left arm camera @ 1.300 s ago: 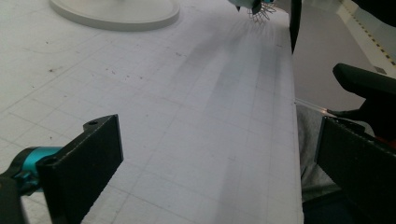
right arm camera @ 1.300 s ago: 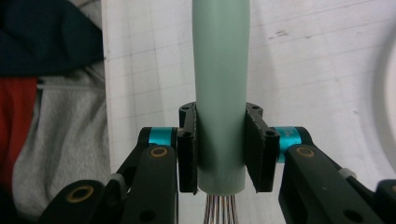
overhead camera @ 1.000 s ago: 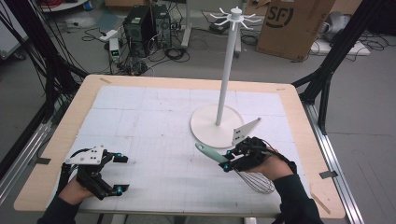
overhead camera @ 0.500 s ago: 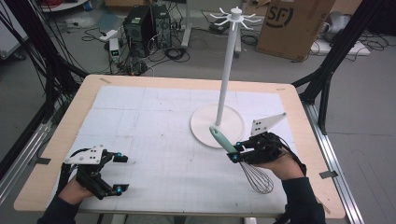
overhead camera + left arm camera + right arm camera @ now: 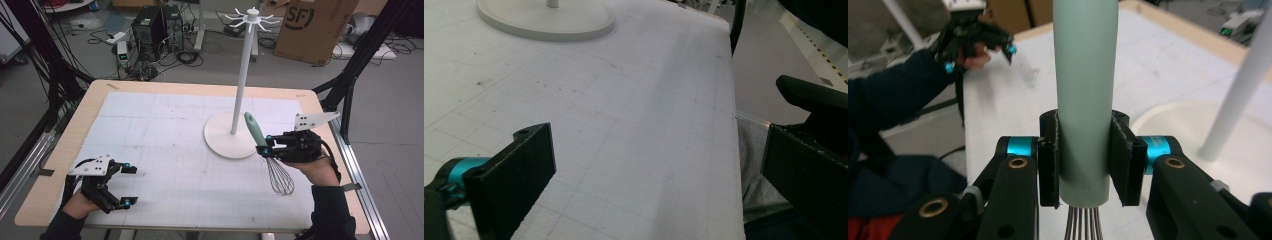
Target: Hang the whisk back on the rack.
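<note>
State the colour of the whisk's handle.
Pale green handle, clearest in the right gripper view.

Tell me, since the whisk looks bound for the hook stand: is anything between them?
Nothing visible is. The right gripper holds the whisk up by its green handle beside the stand, with open air to the hooks on top.

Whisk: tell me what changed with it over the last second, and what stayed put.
The right gripper, shut on the whisk, lifted it off the table and swung it from lying flat to nearly upright, green handle up, wires hanging down, closer to the white stand. The left gripper stayed open at the table's near left corner; the stand did not move.
</note>
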